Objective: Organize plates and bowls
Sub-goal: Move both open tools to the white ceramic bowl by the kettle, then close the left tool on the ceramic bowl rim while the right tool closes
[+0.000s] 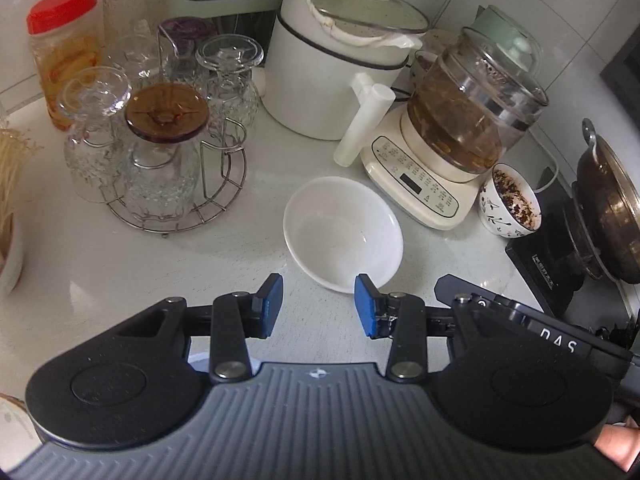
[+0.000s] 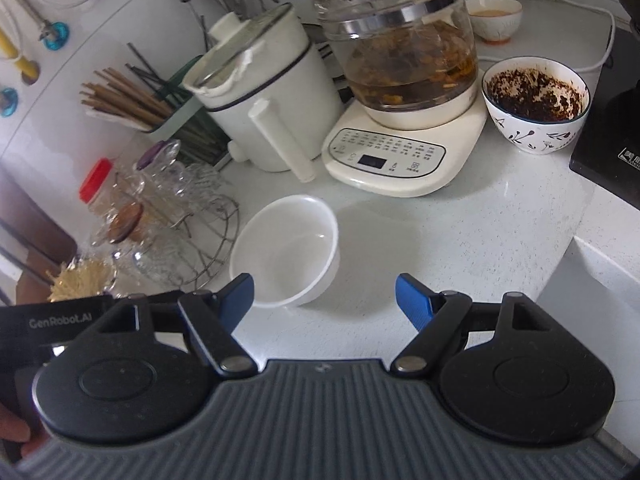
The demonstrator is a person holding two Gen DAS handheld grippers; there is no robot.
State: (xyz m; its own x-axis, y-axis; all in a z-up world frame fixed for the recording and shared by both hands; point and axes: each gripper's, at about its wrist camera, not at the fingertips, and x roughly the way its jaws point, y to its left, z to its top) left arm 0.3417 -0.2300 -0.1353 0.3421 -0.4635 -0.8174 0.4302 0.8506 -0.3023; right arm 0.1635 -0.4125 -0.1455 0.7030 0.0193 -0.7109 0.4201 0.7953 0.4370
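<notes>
**Ana:** Left tongs hang over the white table, blue pads parted with nothing between them, and the right pad sits in front of the near rim of the plain white bowl.

**Ben:** And the right tongs are spread wider, released too, gripping nothing. In that view the same white bowl lies just past the left pad, empty and upright on the table.

**Ana:** Where does the bowl sit in the crowd? Between the wire rack of upturned glasses on its left and the cream kettle base behind it to the right.

**Ben:** Right, with the glass kettle of brown brew on that base, and the white pot with its stubby handle beside it.

**Ana:** Another bowl for you: the patterned bowl, smeared dark inside, stands right of the kettle base, close to the black stove top.

**Ben:** One more small bowl far back, holding something orange-brown.

**Ana:** Red-lidded jar stands behind the glasses. A dark pan sits on the stove at the right edge.
</notes>
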